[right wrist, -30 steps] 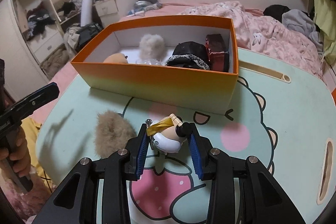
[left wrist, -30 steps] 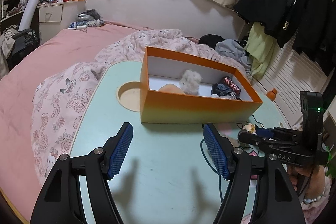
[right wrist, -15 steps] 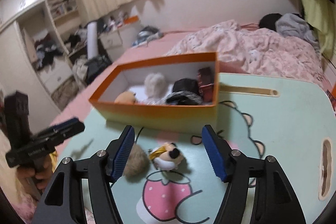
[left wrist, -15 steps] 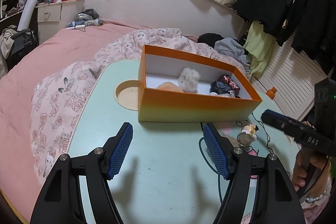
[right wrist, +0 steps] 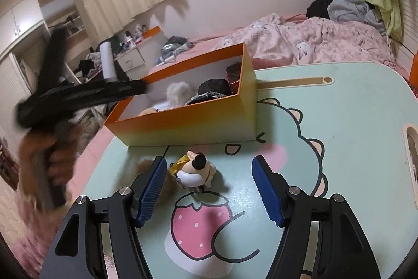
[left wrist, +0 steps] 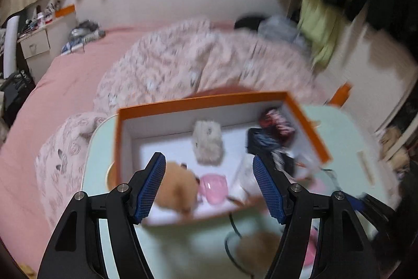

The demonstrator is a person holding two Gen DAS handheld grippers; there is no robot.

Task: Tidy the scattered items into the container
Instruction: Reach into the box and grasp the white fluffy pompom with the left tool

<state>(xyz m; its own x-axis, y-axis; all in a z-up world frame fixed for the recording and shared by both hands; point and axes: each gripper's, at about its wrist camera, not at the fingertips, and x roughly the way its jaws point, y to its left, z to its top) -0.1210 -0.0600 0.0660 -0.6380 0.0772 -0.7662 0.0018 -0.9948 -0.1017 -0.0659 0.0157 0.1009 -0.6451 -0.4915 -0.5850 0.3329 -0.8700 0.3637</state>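
Right tool (right wrist: 209,187): jaws wide, nothing gripped; toy figure sits on the worktop between the pads, nearer the left one, no contact.
Left tool (left wrist: 209,184): over the box, jaws closing, nothing pressed between the pads; view is motion-blurred.
Toy figure (right wrist: 196,171): small hard-looking keychain figure, black head, white body, yellow strap, on the worktop (right wrist: 339,122) just in front of the box's near wall.
Fur ball (right wrist: 146,169): brown pom-pom just beside the figure, partly behind the right tool's left pad.
Box (right wrist: 183,124): orange cardboard container, open top, already holding a white fluffy piece (left wrist: 209,145), a tan plush (left wrist: 175,187), a pink item and dark bits.
Handling, figure: likely light, rigid, a bit slick and rounded; take it across the body, not by the strap or chain.
Handling, fur ball: soft, compressible, near weightless; pinch through the middle.
Edges: box wall is thin card and looks light, so a bump could shove it; lift clear of the rim before crossing.
Room: open worktop to the right of the figure; the left tool crowds the box's left end.
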